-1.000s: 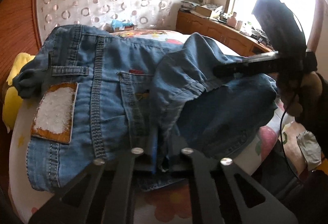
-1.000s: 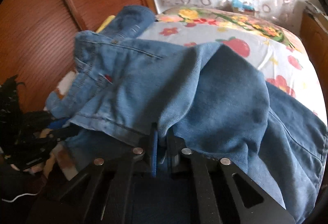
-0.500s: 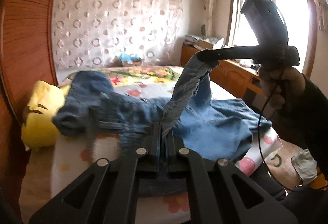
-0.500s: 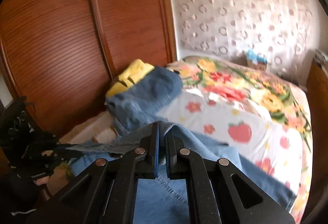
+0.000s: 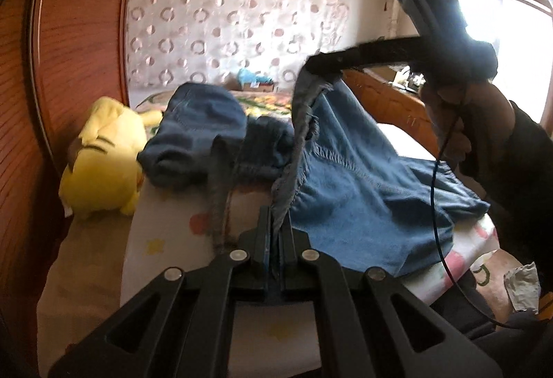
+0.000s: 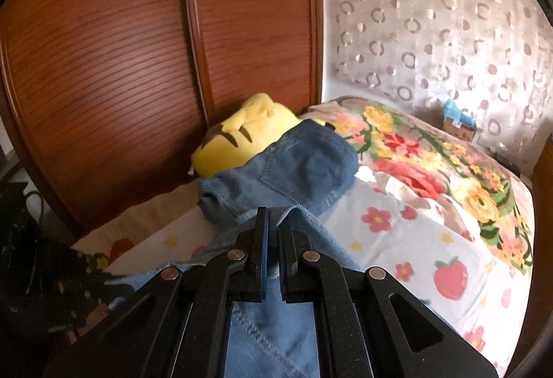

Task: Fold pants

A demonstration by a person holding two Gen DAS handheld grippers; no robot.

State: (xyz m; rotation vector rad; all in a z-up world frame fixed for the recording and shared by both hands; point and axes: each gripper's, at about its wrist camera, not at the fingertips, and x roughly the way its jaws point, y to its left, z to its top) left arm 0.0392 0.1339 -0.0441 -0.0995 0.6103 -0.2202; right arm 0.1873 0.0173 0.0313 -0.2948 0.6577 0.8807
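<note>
Left hand-held gripper (image 5: 274, 229) and right hand-held gripper (image 6: 273, 229) each pinch frayed hem of soft blue denim pants (image 5: 352, 177).

Blue denim pants (image 5: 349, 177) with paler blue stitching. Bright yellow plush toy (image 5: 100, 157) with dark brown stripes. White bedsheet (image 6: 414, 239) printed with red strawberries, small red flowers and yellow stars. Floral blanket (image 6: 432, 153) in red, yellow, green. Reddish-brown wooden wardrobe (image 6: 121, 49), horizontally grained. Pale pinkish curtain (image 6: 432, 32) patterned with rings. Black grippers.
</note>
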